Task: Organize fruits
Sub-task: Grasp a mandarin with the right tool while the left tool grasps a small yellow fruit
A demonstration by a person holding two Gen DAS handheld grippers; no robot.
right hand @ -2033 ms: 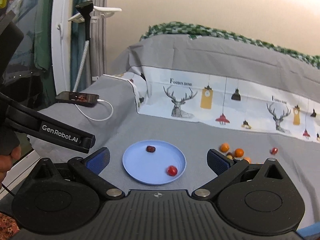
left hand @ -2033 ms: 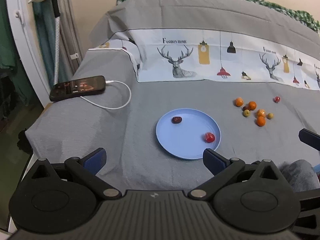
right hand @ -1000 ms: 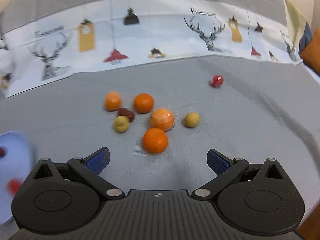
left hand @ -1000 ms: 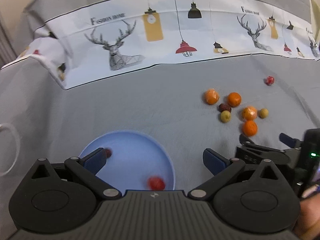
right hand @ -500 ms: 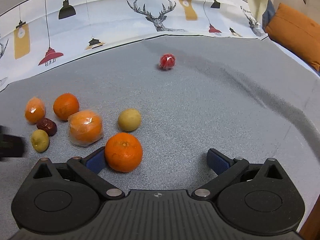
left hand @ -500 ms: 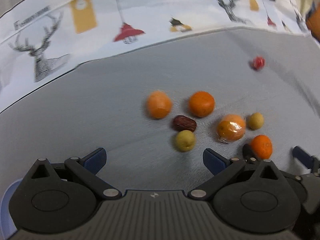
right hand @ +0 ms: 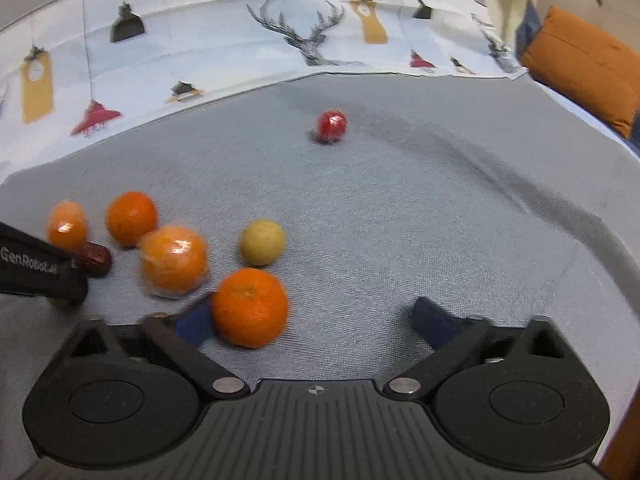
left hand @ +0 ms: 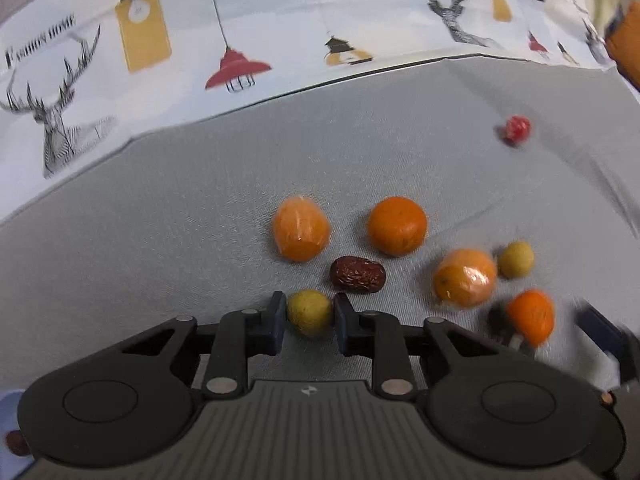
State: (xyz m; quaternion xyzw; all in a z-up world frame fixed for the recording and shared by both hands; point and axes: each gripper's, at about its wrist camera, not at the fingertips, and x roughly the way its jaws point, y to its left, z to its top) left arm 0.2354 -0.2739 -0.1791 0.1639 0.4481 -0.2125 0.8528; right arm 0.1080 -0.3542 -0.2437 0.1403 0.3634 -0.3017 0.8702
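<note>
My left gripper is shut on a small yellow-green fruit on the grey bedsheet. Just beyond it lie a dark red date, a wrapped orange and a bare orange. To the right are another wrapped orange, a yellow fruit and an orange. My right gripper is open, with that orange against its left finger. A second yellow fruit and a red wrapped fruit lie farther off.
The blue plate's edge shows at the lower left of the left wrist view. A white printed deer sheet rises behind the fruits. An orange cushion sits at the far right. The left gripper's body shows at the left of the right wrist view.
My left gripper has moved forward to the fruit cluster and closed on the small yellow-green fruit. My right gripper has moved in so the nearest orange sits by its left finger.
</note>
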